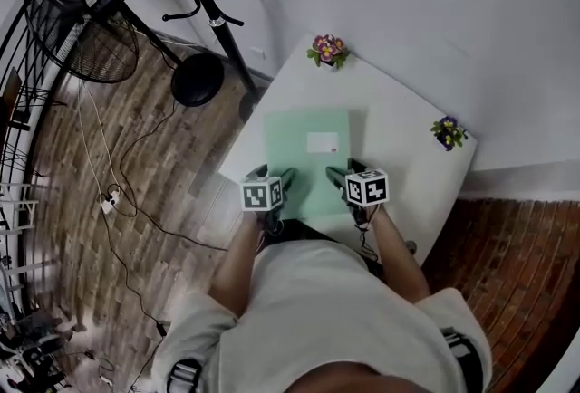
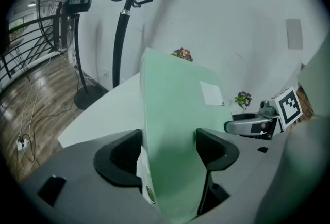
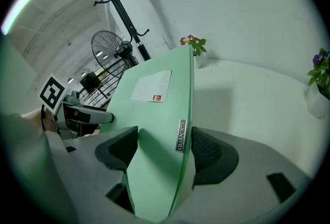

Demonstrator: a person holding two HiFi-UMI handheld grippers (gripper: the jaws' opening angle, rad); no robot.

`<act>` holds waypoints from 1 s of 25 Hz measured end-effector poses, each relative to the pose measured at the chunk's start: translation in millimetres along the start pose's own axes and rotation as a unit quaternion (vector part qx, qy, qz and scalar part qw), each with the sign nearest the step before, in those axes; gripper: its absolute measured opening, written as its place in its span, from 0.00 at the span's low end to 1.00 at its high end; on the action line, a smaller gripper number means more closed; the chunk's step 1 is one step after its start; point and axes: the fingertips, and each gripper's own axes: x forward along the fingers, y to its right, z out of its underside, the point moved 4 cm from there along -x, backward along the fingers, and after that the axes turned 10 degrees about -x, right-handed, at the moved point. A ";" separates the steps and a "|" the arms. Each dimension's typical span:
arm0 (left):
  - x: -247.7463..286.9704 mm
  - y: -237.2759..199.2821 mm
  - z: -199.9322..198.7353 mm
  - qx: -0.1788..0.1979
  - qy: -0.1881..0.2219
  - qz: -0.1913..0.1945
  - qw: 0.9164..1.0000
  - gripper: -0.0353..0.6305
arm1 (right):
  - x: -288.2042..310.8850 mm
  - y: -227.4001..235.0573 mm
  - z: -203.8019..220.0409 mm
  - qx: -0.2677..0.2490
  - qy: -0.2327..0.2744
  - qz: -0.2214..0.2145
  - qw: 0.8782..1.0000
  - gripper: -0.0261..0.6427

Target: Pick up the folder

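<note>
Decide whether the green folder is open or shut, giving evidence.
Shut: the folder is one thin slab, label outward; the left gripper and right gripper each clamp its closed edge.

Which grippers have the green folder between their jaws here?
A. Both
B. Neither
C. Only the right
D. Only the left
A: the left gripper and the right gripper each have their jaws closed on the near edge of the green folder.

Folder point(image 1: 305, 172): smooth matt green plastic, paper label point(image 1: 322, 143); tabletop point(image 1: 403, 133): smooth matt white; floor point(image 1: 86, 233): glossy wood planks.
</note>
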 end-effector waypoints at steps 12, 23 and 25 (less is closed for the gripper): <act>-23.7 24.7 -46.6 0.051 0.070 0.009 0.996 0.57 | -29.0 0.2 -44.2 -0.027 0.075 0.033 0.996 0.52; -62.2 55.7 -92.9 0.096 0.141 0.032 0.985 0.57 | -76.2 -9.8 -95.2 -0.086 0.163 0.088 0.979 0.50; -66.1 63.9 -102.6 0.104 0.155 0.042 0.981 0.57 | -85.7 -8.5 -104.0 -0.093 0.180 0.102 0.974 0.50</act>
